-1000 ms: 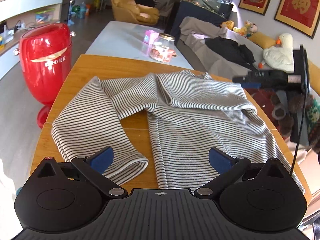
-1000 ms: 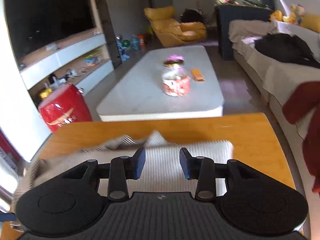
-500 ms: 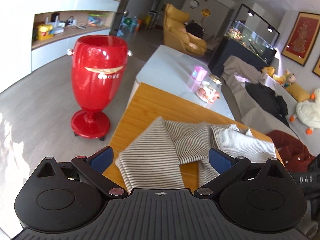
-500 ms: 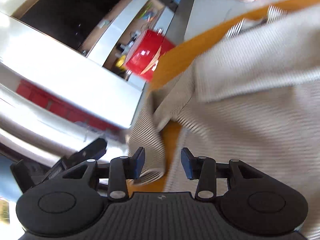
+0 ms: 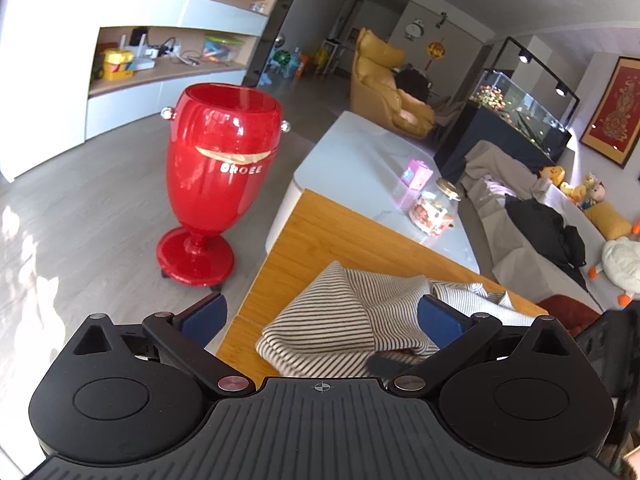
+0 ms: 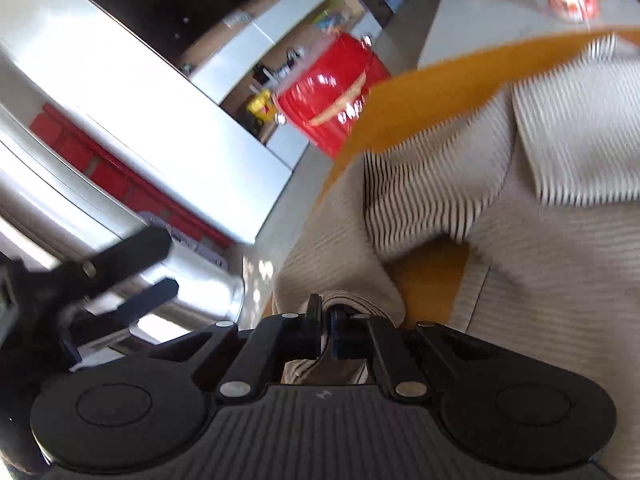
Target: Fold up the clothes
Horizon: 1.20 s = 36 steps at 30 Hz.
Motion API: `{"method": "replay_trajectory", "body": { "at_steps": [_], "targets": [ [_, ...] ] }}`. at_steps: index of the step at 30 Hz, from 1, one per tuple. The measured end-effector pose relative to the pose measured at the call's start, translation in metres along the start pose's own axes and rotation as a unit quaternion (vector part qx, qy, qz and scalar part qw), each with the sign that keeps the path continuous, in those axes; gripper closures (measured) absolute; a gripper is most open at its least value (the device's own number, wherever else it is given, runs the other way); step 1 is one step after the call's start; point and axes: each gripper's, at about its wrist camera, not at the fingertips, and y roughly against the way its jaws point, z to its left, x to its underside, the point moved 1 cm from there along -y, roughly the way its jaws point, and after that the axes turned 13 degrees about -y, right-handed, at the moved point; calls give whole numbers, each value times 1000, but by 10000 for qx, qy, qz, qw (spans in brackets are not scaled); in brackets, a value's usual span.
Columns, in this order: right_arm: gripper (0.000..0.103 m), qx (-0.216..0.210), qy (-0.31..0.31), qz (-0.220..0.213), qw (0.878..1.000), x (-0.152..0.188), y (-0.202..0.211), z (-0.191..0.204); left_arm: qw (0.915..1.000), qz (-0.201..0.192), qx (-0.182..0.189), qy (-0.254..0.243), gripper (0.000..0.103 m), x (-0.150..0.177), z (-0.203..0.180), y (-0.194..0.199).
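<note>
Right claw (image 6: 326,330) just clenched on cuff of grey-and-white striped knit garment (image 6: 460,184), spread over orange wooden worktop (image 6: 420,92). Left claw (image 5: 320,316) released, hovering above sleeve end at near worktop edge, not touching.

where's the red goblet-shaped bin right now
In the left wrist view the red bin stands upright on the grey floor, upper left of the wooden table that holds the striped garment. The right wrist view shows it blurred beyond the table's edge.
</note>
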Motion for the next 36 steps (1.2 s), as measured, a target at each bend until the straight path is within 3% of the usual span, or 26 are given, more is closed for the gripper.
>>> {"method": "replay_trajectory", "body": {
  "at_steps": [2, 5, 11, 15, 22, 25, 28, 30, 31, 33, 35, 36],
  "targets": [
    [99, 75, 466, -656, 9967, -30, 40, 5, 10000, 23, 29, -60, 0, -1, -5, -3],
    [99, 460, 1079, -1584, 9804, -73, 100, 4, 9995, 112, 176, -229, 0, 0, -19, -13],
    [99, 1320, 1307, -2472, 9510, -121, 189, -36, 9947, 368, 658, -703, 0, 6, -63, -41],
    [99, 1741, 1053, -2526, 9459, -128, 214, -81, 9863, 474, 955, -1260, 0, 10, -100, -55],
    [99, 2289, 478, -1954, 9524, -114, 183, -164, 9639, 538, 1297, -2261, 0, 17, -162, -89],
    [98, 2441, 67, -1612, 9562, -105, 169, -200, 9587, 626, 1530, -2314, 0, 16, -177, -106],
    [98, 2479, 326, -1607, 9548, -90, 169, -207, 9548, 703, 1824, -2238, 0, 15, -184, -124],
    [89, 2734, 614, -1687, 9450, -88, 171, -197, 9542, 780, 1888, -2188, 0, 15, -187, -137],
    [75, 2877, 790, -1803, 9373, -86, 174, -190, 9546, 789, 1886, -2168, 0, 13, -187, -141],
    [68, 2837, 1190, -2087, 9283, -81, 185, -171, 9554, 804, 1882, -2129, 0, 11, -188, -150],
    [54, 2459, 1375, -2232, 9332, -79, 196, -155, 9547, 637, 1991, -2119, 0, 5, -188, -150],
    [50, 2190, 1298, -2172, 9423, -80, 199, -152, 9543, 593, 2026, -2116, 0, 4, -190, -151]
  ]
}}
